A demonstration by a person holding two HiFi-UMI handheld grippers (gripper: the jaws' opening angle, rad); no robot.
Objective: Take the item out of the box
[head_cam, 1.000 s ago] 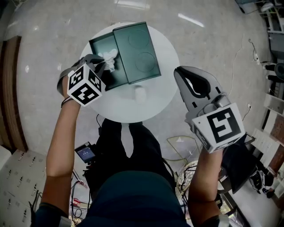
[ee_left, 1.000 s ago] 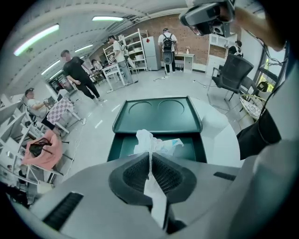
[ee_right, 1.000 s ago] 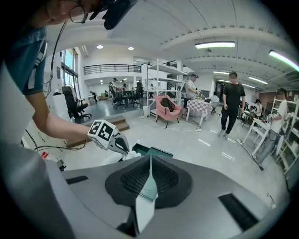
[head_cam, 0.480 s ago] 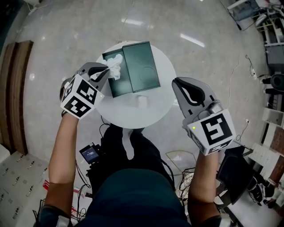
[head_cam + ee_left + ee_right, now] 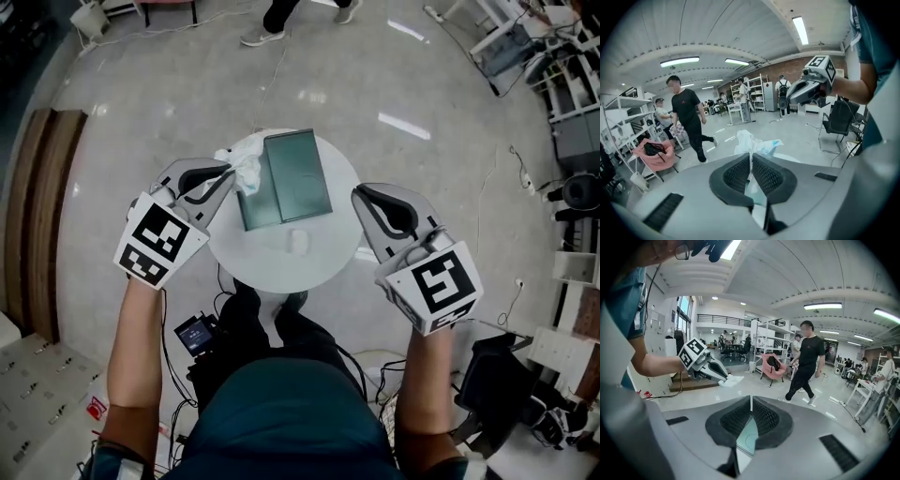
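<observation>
The item [image 5: 246,167], a crumpled white piece with a little pale blue in it, is out of the box [image 5: 247,207] and hangs in the air over the left rim of the table [image 5: 319,267], pinched at the tips of the left hand-held gripper [image 5: 228,174]. In the left gripper view the two jaws of that hand-held gripper [image 5: 751,152] are pressed together on the item [image 5: 754,142], which sticks out in front of them and also shows below, between the pads.

The dark green box sits on the round white table with its flat lid [image 5: 296,174] lying over its right part; the uncovered left strip looks bare. A small white object [image 5: 298,241] lies on the table just in front of the box.

The right hand-held gripper [image 5: 361,195] hangs beside the table's right edge, apart from the box. In its own view its jaws [image 5: 751,398] meet at the tips with nothing between them.

Beyond, a person in black [image 5: 805,363] walks across the glossy floor [image 5: 169,84].
</observation>
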